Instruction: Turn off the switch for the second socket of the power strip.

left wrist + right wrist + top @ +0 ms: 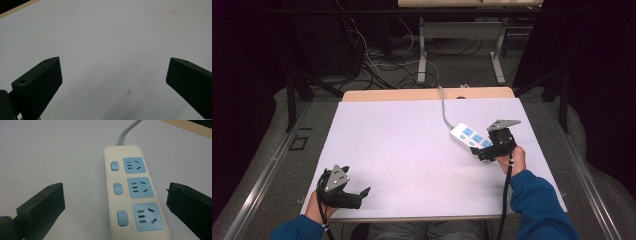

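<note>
High view, worktop: the white worktop (412,150) has a pale wooden strip along its far edge and dark floor around it.
High view, power strip: a white power strip (468,136) with three blue socket panels lies on the right half of the worktop, set at a slant; its grey cord (444,107) runs from its far end up and over the far edge.
High view, right hand-held gripper: the right hand-held gripper (482,152) sits at the near end of the power strip, held by a hand in a blue sleeve (537,200), a grey three-cornered plate on top.
High view, left hand-held gripper: the left hand-held gripper (362,192) rests at the near left corner of the worktop, well apart from the power strip.
High view, surroundings: beyond the worktop stand the metal legs of another table (424,55) and a tangle of cables (382,65) on the floor.
Left gripper view, jaws: the two black jaws stand wide apart, released, with bare white worktop between them.
Left gripper view, worktop mark: a small brown mark (128,92) lies on the surface between the jaws.
Right gripper view, jaws: the jaws are spread wide, released, one on each side of the strip's near end, neither touching it.
Right gripper view, power strip: it lies flat, with three blue sockets in a row and a small blue switch (118,189) beside each; the cord leaves its far end.
Right gripper view, in the way: the surface between the jaws and the strip is bare.
</note>
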Available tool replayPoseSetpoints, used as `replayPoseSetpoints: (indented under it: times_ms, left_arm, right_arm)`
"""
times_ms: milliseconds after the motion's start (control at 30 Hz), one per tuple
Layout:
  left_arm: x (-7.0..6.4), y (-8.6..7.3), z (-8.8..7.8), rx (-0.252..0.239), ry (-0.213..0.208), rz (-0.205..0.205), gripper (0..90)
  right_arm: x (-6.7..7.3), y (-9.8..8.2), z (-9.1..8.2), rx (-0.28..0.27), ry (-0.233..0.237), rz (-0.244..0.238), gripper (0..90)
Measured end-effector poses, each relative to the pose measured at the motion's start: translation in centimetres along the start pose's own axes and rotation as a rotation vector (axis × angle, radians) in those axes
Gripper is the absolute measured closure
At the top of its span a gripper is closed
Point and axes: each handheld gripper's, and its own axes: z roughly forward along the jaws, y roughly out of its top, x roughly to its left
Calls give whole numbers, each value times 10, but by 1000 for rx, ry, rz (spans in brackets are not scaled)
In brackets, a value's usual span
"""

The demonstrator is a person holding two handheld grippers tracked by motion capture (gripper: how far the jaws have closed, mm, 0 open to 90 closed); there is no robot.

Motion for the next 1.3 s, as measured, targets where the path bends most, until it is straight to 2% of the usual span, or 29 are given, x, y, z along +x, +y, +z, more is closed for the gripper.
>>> replayPoseSetpoints:
  times_ms: [200,400,467,500,633,800,1300]
  left_arm:
    - [0,0,0,4,8,10,3]
    - [-1,0,1,5,-3,-2,3]
    - [0,0,0,4,7,10,3]
    - [-1,0,1,4,-1,-2,3]
    - [-1,0,1,5,-2,-3,3]
    - [-1,0,1,8,-6,-5,3]
    - [-1,0,1,8,-7,-5,3]
  right_arm:
    - [-5,0,3,1,-4,13,8]
    - [-10,1,9,3,4,27,0]
    - [-11,1,10,6,3,28,0]
    - [-12,1,12,8,7,33,0]
    - [-11,2,14,8,5,20,0]
    - [-10,4,16,2,12,27,0]
    - [-7,9,28,-12,-13,6,3]
